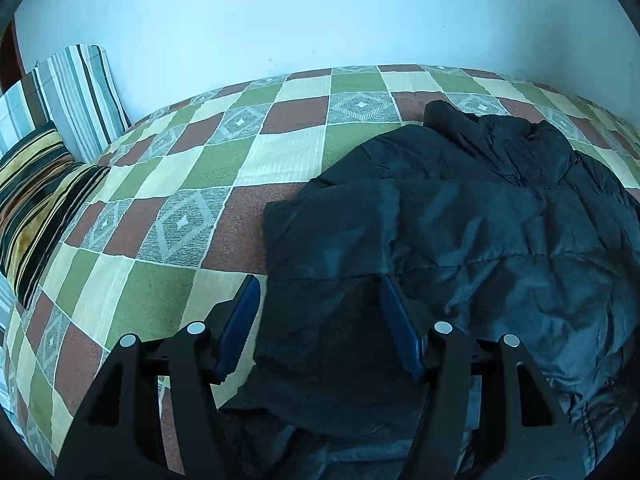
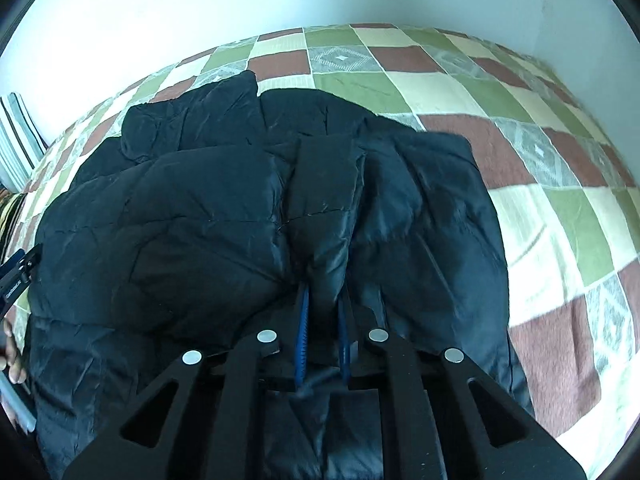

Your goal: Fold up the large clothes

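Note:
A large dark puffer jacket (image 1: pixel 480 220) lies bunched on the checked bedspread (image 1: pixel 200 184). It also fills the middle of the right wrist view (image 2: pixel 200 220). My left gripper (image 1: pixel 318 284) is open, its blue pads (image 1: pixel 240 320) wide apart, with a fold of the jacket lying loose between them at the jacket's left edge. My right gripper (image 2: pixel 322 292) is shut on a raised fold of the jacket, the fabric pinched between its blue pads (image 2: pixel 303 320). The left gripper's body shows at the left edge of the right wrist view (image 2: pixel 16 276).
Striped pillows (image 1: pixel 60 128) stand at the head of the bed on the left. A pale wall (image 1: pixel 320 20) runs behind the bed. Bare bedspread lies left of the jacket and to its right (image 2: pixel 560 200). A hand (image 2: pixel 14 356) shows at the left edge.

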`<act>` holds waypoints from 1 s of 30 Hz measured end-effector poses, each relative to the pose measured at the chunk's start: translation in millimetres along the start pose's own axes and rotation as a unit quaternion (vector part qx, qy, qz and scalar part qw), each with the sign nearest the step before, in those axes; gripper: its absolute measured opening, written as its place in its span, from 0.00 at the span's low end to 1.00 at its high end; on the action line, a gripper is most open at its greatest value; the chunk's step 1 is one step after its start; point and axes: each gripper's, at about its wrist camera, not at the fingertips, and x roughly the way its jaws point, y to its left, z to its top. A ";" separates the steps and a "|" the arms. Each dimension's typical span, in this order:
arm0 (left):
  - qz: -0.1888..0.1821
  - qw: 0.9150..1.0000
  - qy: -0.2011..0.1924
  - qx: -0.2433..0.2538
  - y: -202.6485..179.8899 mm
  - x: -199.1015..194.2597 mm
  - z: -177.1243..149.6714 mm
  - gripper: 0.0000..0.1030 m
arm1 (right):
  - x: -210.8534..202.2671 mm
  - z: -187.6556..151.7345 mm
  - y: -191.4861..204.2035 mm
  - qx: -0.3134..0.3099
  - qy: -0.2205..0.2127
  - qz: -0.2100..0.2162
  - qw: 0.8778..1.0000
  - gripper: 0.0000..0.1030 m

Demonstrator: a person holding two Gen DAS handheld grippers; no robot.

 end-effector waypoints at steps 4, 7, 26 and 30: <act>0.001 1.000 -0.006 -0.002 6.8 -6.4 0.1 0.61 | -10.7 -4.5 -1.5 -0.006 0.015 -0.007 1.000 0.19; 0.003 1.000 -0.011 -0.009 13.5 -8.2 2.0 0.61 | -31.1 -1.2 -0.6 -0.015 -0.018 -0.040 0.999 0.32; 0.018 0.999 0.039 0.021 -9.3 46.5 -0.2 0.62 | 55.2 31.1 23.9 -0.061 -0.022 -0.059 0.996 0.36; 0.025 0.999 0.037 0.020 -9.9 42.6 0.4 0.62 | 51.3 30.7 26.9 -0.064 -0.028 -0.065 0.995 0.37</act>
